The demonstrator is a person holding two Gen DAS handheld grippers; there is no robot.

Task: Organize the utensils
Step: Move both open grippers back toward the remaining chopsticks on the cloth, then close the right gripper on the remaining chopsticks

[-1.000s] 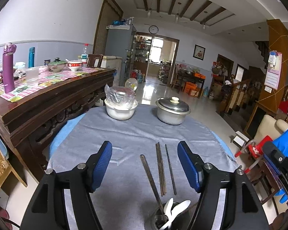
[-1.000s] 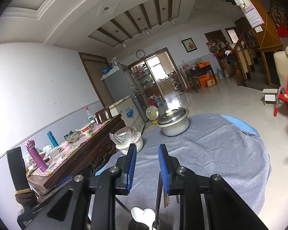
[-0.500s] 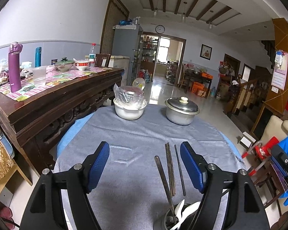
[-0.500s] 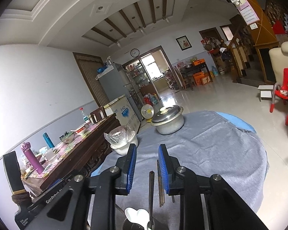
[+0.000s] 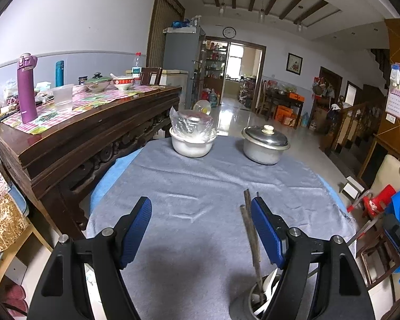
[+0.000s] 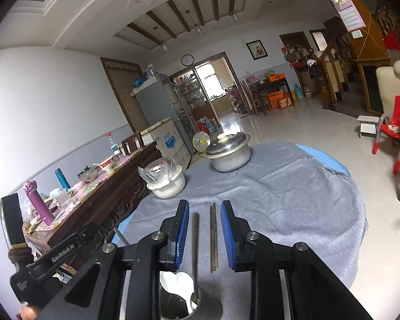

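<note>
1. Left-wrist view: your left gripper [image 5: 201,229] tilts down over the grey cloth [image 5: 200,181], jaws wide apart, having just been opening, with nothing between them.
2. Your right gripper [image 6: 204,236] hangs nearly level, jaws narrowly apart, gripping nothing.
3. One chopstick [image 6: 195,242] stands in the metal holder [image 6: 178,304] with white spoons [image 6: 177,282]; loose chopsticks [image 6: 213,237] lie on the cloth just beside it.

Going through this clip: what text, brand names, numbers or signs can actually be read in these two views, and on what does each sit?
"GenRobot.AI": white lettering on the black body of the left gripper, in the right wrist view.
Chest freezer: blue print, too blurred to read.
Wall clock: numerals too small.
Wall calendar: grid too small.
Bottle label: unreadable.
</note>
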